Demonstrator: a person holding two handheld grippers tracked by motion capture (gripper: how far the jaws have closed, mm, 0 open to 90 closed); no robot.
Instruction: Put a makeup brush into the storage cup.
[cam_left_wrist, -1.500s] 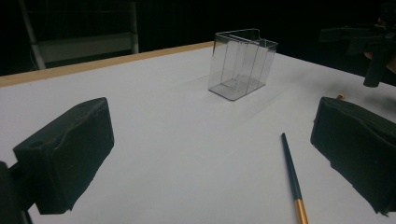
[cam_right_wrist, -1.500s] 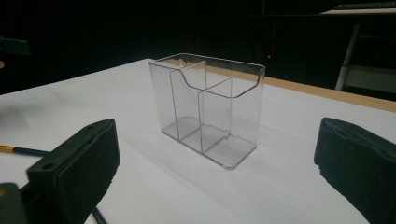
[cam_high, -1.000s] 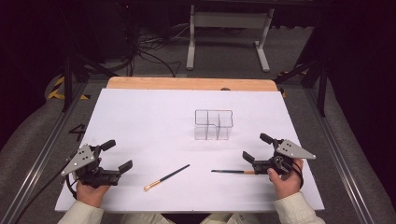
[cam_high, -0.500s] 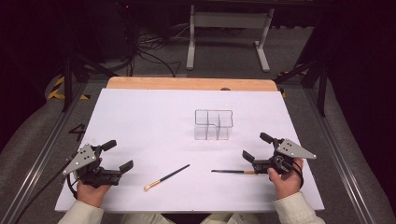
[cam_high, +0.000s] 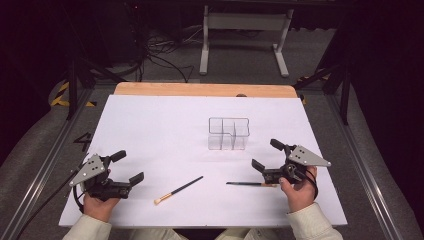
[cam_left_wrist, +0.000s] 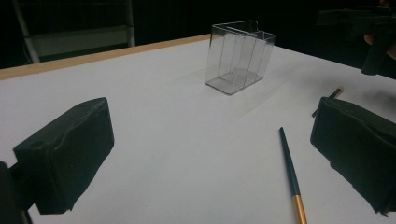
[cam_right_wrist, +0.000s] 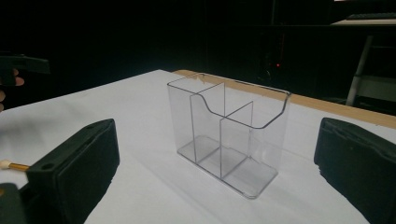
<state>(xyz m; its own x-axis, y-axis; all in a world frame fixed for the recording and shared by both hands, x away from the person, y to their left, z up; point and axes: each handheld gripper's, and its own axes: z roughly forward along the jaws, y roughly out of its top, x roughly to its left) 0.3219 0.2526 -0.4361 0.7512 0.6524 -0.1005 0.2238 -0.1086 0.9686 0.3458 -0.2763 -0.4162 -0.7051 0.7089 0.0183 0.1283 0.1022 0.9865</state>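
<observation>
Brushes lie on the white tabletop (cam_high: 150, 125) between the two hands: a slim dark-handled brush with a gold ferrule and pale bristle tip (cam_high: 178, 190) left of centre, lying slantwise, and a second thin dark brush (cam_high: 248, 184) flat just beside the right claw (cam_high: 264, 156), its far end hidden under it. Neither is gripped. Behind them, nearer the right brush, stands an upright clear plastic organiser with three compartments (cam_high: 228, 133). The right claw gapes wide, holding nothing. The left claw (cam_high: 128, 167), near the tabletop's left front corner and well apart from the brushes, is likewise spread wide and holds nothing.
</observation>
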